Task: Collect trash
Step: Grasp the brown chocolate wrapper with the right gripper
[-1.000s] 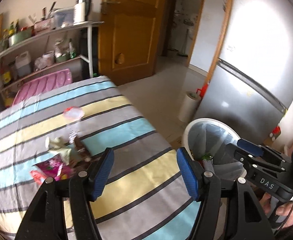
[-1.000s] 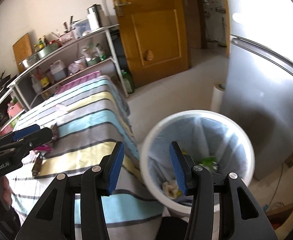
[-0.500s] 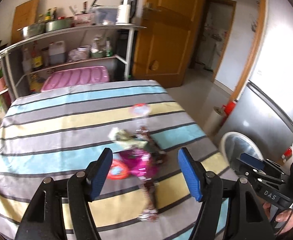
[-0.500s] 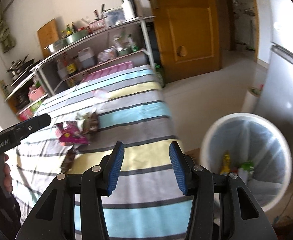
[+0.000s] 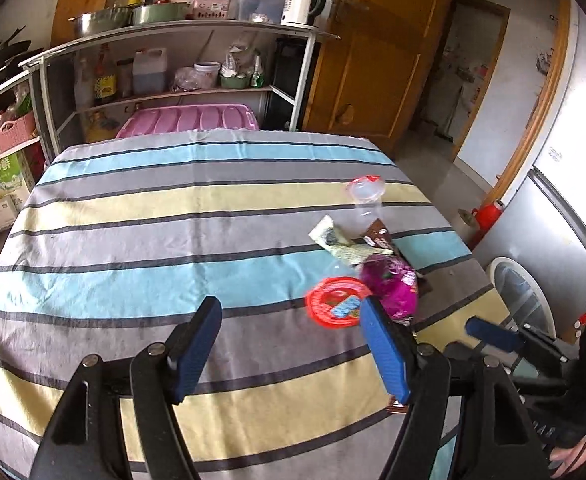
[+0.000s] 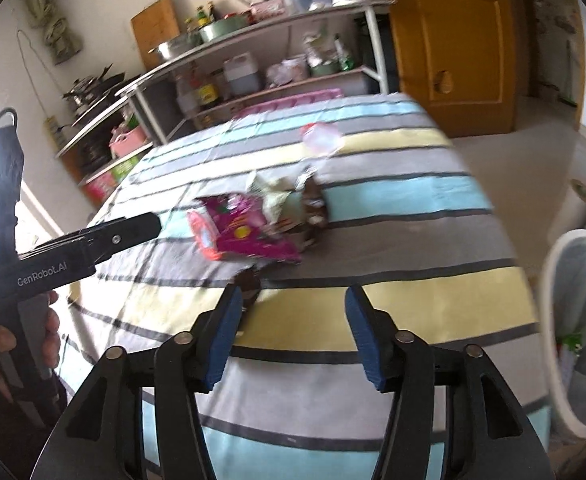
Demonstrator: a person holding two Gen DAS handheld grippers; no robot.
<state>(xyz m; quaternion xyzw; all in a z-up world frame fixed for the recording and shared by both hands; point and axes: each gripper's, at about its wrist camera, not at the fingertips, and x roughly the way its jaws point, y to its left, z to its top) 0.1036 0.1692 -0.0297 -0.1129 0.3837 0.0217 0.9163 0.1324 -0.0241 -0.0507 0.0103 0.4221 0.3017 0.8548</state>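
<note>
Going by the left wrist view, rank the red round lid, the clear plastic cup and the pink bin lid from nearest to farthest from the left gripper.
1. Red round lid, just beyond the left gripper, to its right.
2. Clear plastic cup, farther up the table, right side.
3. Pink bin lid, past the table's far edge, under the shelves.

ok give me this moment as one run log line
phase: reaching for trash | left gripper: open, empty | right gripper: open, empty, jaws just widened | wrappers: piled on striped table | bin: beside table, lined

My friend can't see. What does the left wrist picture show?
An open, empty left gripper hangs over a striped tablecloth, with a pile of snack wrappers and a red lid just ahead to its right. Kitchen shelves stand behind the table.
</note>
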